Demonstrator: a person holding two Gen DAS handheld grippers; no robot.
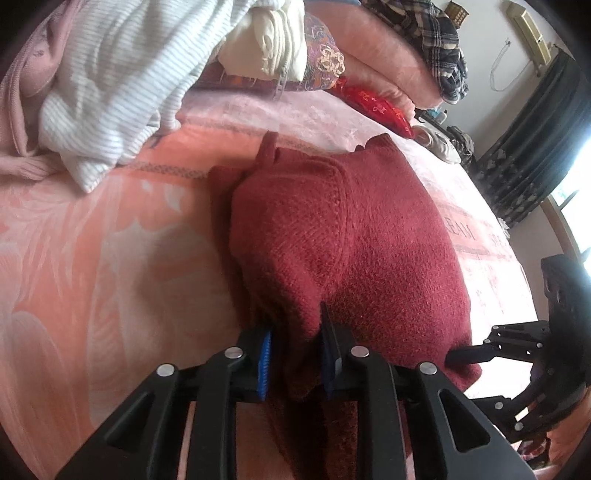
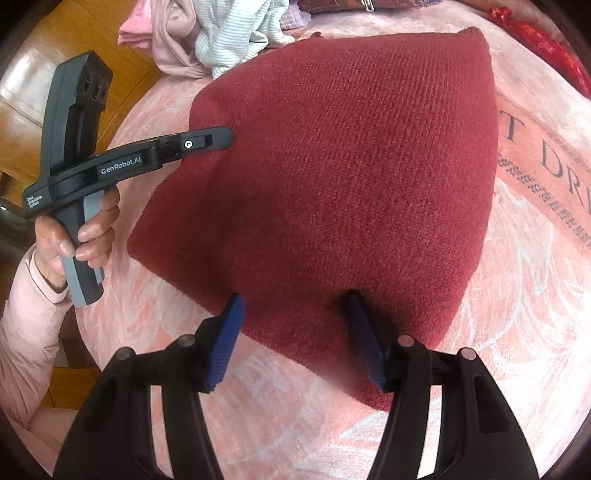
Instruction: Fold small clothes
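Note:
A dark red knitted sweater [image 1: 332, 240] lies folded on the pink bedspread [image 1: 92, 258]. My left gripper [image 1: 295, 321] straddles a fold at its near edge. The cloth sits between the blue pads, with a dark gap beside the left pad, so the jaws look slightly open. In the right wrist view the sweater [image 2: 332, 166] fills the middle. My right gripper [image 2: 294, 295] stands open at its near edge, one fingertip over the knit and the other just off it. A hand holds the left gripper [image 2: 225, 137] at the sweater's left side. One of the right gripper's fingers [image 1: 469, 354] touches the sweater's right edge.
A loose pile with a white striped garment [image 1: 110, 92] and a pink one [image 1: 22, 110] lies at the far left. A plaid garment [image 1: 436, 33] and a red cloth [image 1: 380, 107] lie at the back. Dark curtains [image 1: 535, 147] hang at the right. Wooden furniture [image 2: 37, 74] stands past the bed's edge.

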